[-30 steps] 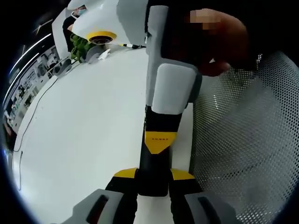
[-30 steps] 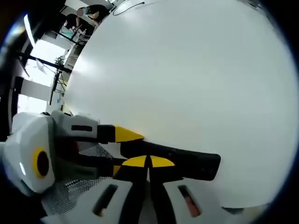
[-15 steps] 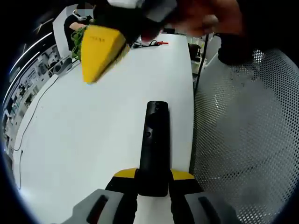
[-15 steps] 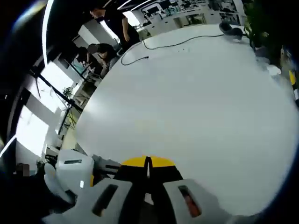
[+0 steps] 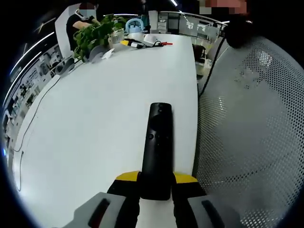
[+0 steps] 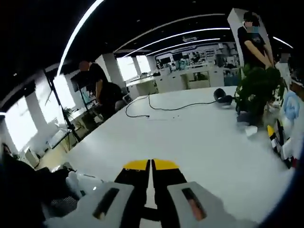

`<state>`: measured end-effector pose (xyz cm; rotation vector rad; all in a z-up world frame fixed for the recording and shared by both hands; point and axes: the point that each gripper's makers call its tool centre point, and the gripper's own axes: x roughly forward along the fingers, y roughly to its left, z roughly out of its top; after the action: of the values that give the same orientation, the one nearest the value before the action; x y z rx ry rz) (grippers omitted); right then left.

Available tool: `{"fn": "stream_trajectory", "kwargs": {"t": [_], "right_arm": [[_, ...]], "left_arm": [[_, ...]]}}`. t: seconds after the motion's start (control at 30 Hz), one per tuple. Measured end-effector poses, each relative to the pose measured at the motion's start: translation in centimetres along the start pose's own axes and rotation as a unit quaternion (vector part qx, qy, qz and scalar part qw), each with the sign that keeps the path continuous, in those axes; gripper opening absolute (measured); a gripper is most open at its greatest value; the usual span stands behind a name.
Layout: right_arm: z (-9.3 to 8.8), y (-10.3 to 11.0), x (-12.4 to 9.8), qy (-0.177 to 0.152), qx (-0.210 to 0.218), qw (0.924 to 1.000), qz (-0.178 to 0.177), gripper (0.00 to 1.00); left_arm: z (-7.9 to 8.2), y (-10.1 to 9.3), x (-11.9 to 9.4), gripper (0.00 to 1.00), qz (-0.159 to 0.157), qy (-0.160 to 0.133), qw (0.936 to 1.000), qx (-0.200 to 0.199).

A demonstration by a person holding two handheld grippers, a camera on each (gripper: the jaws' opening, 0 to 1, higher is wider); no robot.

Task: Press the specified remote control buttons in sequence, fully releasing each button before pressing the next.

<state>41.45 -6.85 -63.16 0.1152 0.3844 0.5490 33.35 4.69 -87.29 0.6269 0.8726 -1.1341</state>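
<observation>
**Remote held at counter's edge, second gripper raised shut**

In the left gripper view, the left gripper (image 5: 156,183) has its yellow-tipped jaws closed on the near end of a black remote (image 5: 156,147), one jaw on each side. The remote runs straight away from the jaws, its button face up, and lies along the white counter (image 5: 95,128) close to that counter's right-hand edge. Just beside this edge stands a white perforated mesh surface (image 5: 247,142), with a dark cable (image 5: 209,71) hanging between it and the counter. A thin cord (image 5: 33,118) trails along the counter's left side. At the far end sit a green plant (image 5: 97,33), small yellow and red items (image 5: 142,43) and a person (image 5: 80,14) behind them.

In the right gripper view, the right gripper (image 6: 151,167) holds nothing; its yellow-tipped jaws are pressed together with only a hairline seam between them. They hang above the near part of the counter (image 6: 190,142). Low at the left, beyond the jaws, part of the white left gripper (image 6: 80,183) comes into sight. Farther along lie a black cable (image 6: 161,108) and dark headphones (image 6: 223,97), with the plant (image 6: 256,90) and bright items (image 6: 280,137) to the right. People (image 6: 102,92) stand at the far side, in an open office.
</observation>
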Motion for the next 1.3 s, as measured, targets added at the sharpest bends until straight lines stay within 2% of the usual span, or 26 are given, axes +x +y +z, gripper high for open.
{"fn": "stream_trajectory", "kwargs": {"t": [0.1, 0.17, 0.3, 0.37, 0.43, 0.57, 0.67, 0.77, 0.87, 1.0, 1.07, 1.3], "right_arm": [[1.1, -0.1, -1.5, -0.032, -0.006, 0.9995, -0.007, 0.08], [1.7, -0.4, -2.4, -0.052, -0.02, 0.9983, -0.019, 0.16], [2.8, -0.2, -4.2, -0.105, -0.013, 0.9942, -0.019, 0.34], [2.5, -1.1, -5.1, -0.11, -0.003, 0.9929, -0.046, 0.38], [1.9, -1.3, -5.4, -0.104, 0.002, 0.9932, -0.053, 0.44], [0.4, -2.2, -6.1, -0.095, 0.003, 0.9925, -0.077, 0.48], [-0.1, -2.4, -6.7, -0.097, 0.002, 0.9916, -0.086, 0.67], [0.6, -2.9, -7.8, -0.129, -0.023, 0.9856, -0.107, 0.79], [0.4, -3.0, -8.5, -0.133, -0.038, 0.9837, -0.115, 0.92], [-0.3, -3.3, -8.9, -0.135, -0.036, 0.9817, -0.129, 0.97], [-1.3, -3.6, -8.7, -0.122, -0.032, 0.9821, -0.139, 0.99], [-2.5, -4.1, -7.5, -0.125, -0.023, 0.9799, -0.154, 1.0]], "left_arm": [[0.0, 0.0, 0.0, 0.25, 0.0, 0.001, 1.0, 0.0], [0.0, 0.0, 0.0, 0.25, 0.001, 0.001, 1.0, -0.001], [0.0, 0.0, 0.0, 0.25, 0.001, 0.002, 1.0, -0.001], [0.0, 0.0, 0.0, 0.25, 0.001, 0.001, 1.0, -0.002], [0.0, 0.0, 0.0, 0.25, 0.001, 0.002, 1.0, -0.002], [0.1, 0.0, 0.0, 0.25, 0.001, 0.004, 1.0, -0.002], [0.1, 0.0, 0.1, 0.25, 0.001, 0.006, 1.0, -0.002], [0.0, 0.1, 0.1, 0.25, -0.001, 0.01, 0.9999, -0.001], [0.0, 0.0, 0.1, 0.25, -0.003, 0.014, 0.9999, 0.003], [0.0, 0.0, 0.1, 0.25, -0.003, 0.018, 0.9998, 0.003], [0.0, 0.0, 0.1, 0.25, -0.004, 0.018, 0.9998, 0.005], [-0.1, 0.0, 0.1, 0.25, -0.014, 0.025, 0.9994, 0.019]]}}
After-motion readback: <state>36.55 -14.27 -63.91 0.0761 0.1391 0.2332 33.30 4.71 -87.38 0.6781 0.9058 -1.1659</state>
